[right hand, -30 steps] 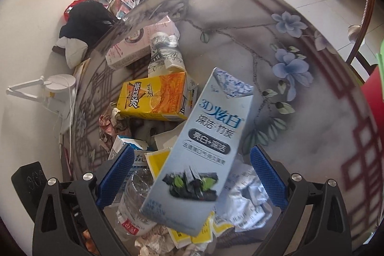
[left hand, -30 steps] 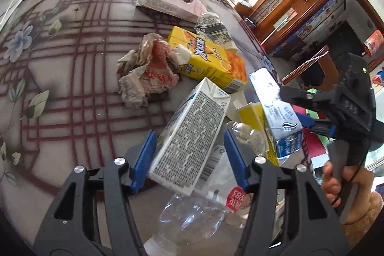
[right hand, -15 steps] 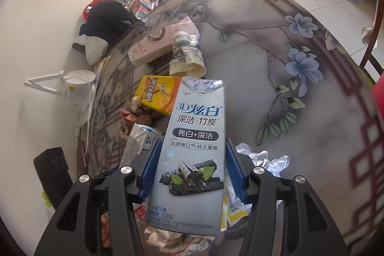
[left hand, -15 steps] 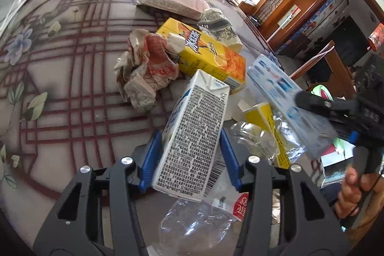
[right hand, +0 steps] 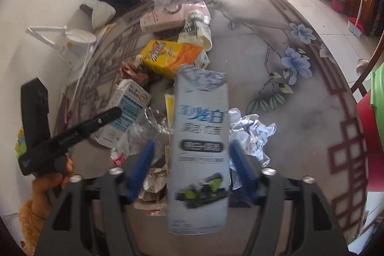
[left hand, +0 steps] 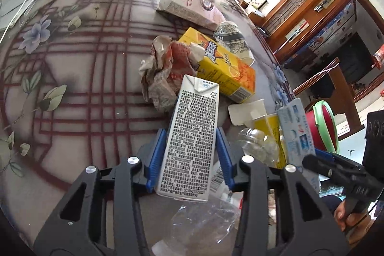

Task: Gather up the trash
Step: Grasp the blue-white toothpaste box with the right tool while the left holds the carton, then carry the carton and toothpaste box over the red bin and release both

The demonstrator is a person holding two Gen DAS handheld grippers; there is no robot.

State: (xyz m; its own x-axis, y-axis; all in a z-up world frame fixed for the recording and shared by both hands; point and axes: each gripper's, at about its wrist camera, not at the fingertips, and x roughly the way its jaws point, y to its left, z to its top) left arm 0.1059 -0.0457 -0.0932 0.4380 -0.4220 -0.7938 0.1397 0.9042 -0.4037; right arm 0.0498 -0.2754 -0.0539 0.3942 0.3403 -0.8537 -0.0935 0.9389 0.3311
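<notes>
My left gripper (left hand: 190, 136) is closing, and its blue pads press both sides of a white milk carton (left hand: 196, 107), held upright over the trash pile. The right gripper (right hand: 192, 145) is opening: a pale blue toothpaste box (right hand: 200, 116) stands blurred between its jaws, with a gap at each pad. The same box (left hand: 295, 131) shows at the right of the left wrist view. Beneath lie a clear plastic bottle (left hand: 204, 220), a yellow juice carton (left hand: 223, 66), a crumpled wrapper (left hand: 165, 68) and crumpled white paper (right hand: 252, 133).
The trash lies on a round glass-topped table (left hand: 84, 64) with a flower and lattice pattern. Farther back are a pink box (left hand: 189, 6) and a patterned paper cup (left hand: 232, 40). A red seat with a green rim (left hand: 324, 126) stands past the table edge. A white desk lamp (right hand: 67, 37) stands at the left.
The left gripper narrowed onto the milk carton and turned it upright. The right gripper shut on the toothpaste box half a second ago and has now spread off it.
</notes>
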